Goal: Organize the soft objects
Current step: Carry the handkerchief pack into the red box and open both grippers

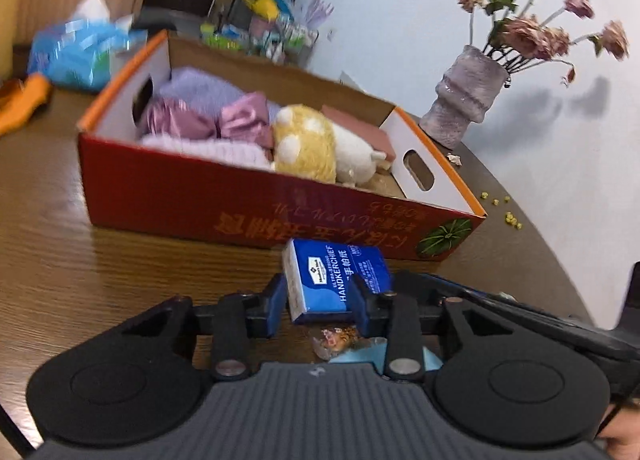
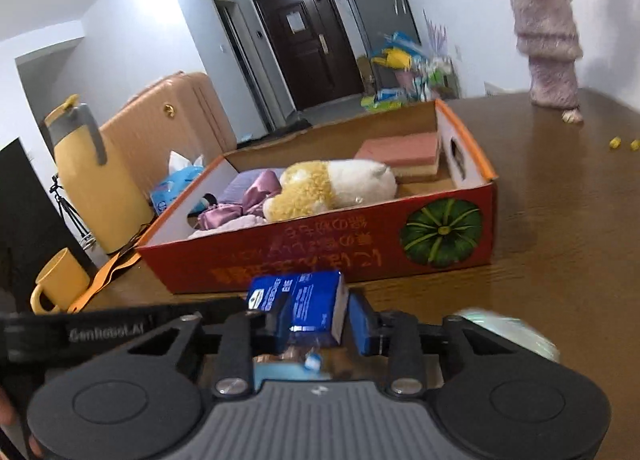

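Left wrist view: straight ahead, red box (image 1: 248,196) with plush toy (image 1: 316,146) blocking the way; left gripper (image 1: 320,300) narrow, clamped on blue handkerchief pack (image 1: 336,280).

Right wrist view: same box (image 2: 320,252) ahead, vase (image 2: 548,48) far right; right gripper (image 2: 320,316) narrow around blue pack (image 2: 312,300), grip uncertain.

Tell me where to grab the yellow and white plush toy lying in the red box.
Probably grip the plush toy across its middle, where yellow meets white, coming straight down from above. It lies on its side, lengthwise in the red box, whose walls block a side approach. The pink bow and the sponge crowd its ends.
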A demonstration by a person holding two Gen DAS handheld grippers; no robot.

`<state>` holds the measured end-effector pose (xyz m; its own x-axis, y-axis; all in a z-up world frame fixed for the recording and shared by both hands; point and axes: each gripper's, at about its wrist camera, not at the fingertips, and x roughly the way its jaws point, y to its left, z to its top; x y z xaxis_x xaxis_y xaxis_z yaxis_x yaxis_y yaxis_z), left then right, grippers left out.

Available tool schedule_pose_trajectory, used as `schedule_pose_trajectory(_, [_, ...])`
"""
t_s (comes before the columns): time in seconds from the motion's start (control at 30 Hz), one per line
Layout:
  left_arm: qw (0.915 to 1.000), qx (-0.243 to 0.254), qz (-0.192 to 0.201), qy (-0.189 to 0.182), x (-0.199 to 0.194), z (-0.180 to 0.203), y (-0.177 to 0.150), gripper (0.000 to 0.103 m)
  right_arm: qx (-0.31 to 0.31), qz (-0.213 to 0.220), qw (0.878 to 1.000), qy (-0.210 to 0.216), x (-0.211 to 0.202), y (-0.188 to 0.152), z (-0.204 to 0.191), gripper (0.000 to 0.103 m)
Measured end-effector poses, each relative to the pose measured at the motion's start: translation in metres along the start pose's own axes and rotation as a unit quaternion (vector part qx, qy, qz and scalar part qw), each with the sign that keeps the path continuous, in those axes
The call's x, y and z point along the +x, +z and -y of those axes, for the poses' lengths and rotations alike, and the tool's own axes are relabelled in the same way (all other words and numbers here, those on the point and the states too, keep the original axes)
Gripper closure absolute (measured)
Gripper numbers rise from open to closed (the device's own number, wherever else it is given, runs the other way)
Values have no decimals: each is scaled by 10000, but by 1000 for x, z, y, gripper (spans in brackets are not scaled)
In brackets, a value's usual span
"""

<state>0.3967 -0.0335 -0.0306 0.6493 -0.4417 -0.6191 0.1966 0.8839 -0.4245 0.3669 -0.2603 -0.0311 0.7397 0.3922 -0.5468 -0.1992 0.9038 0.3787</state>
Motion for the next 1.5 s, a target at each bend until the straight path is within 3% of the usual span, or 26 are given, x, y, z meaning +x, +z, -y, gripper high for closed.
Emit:
schedule_pose_trajectory(0.23, [9989,-322,-112,-308,13,-16,-1,75,182,-169,9996,162,29,-3,8,77])
schedule_pose_trajectory(0.4, [9996,-59,186,-224,-1,-5,0,77,205,-63,9996,179,27,0,5,83])
schedule_pose_trajectory(0.57, [9974,314,550,-335,-49,22,-12,77,208,307,9985,414,-14,1,-1,83])
schedule_pose_trajectory(0.77, [9964,289,656,-450,-104,54,-63,77,69,614,9969,486,-96,-34,-14,83])
schedule_pose_trajectory(0.9, [9959,416,704,-387,-123,73,-93,77,103,663,9967,451,-133,-62,-15,83])
schedule_pose_trajectory(1.07, [9953,522,681,-441,-128,88,-103,77,224,731,9962,428,-157,-79,-5,83])
schedule_pose_trajectory(1.23, [9936,679,759,-498,-116,99,-78,77,282,899,9949,359,-159,-68,3,83])
schedule_pose_trajectory(1.37, [9921,703,866,-583,-92,101,-25,77,115,1050,9939,315,-142,-20,6,83])
schedule_pose_trajectory(1.5, [9955,498,630,-501,-43,91,39,77,-82,969,9951,191,-101,45,9,83])
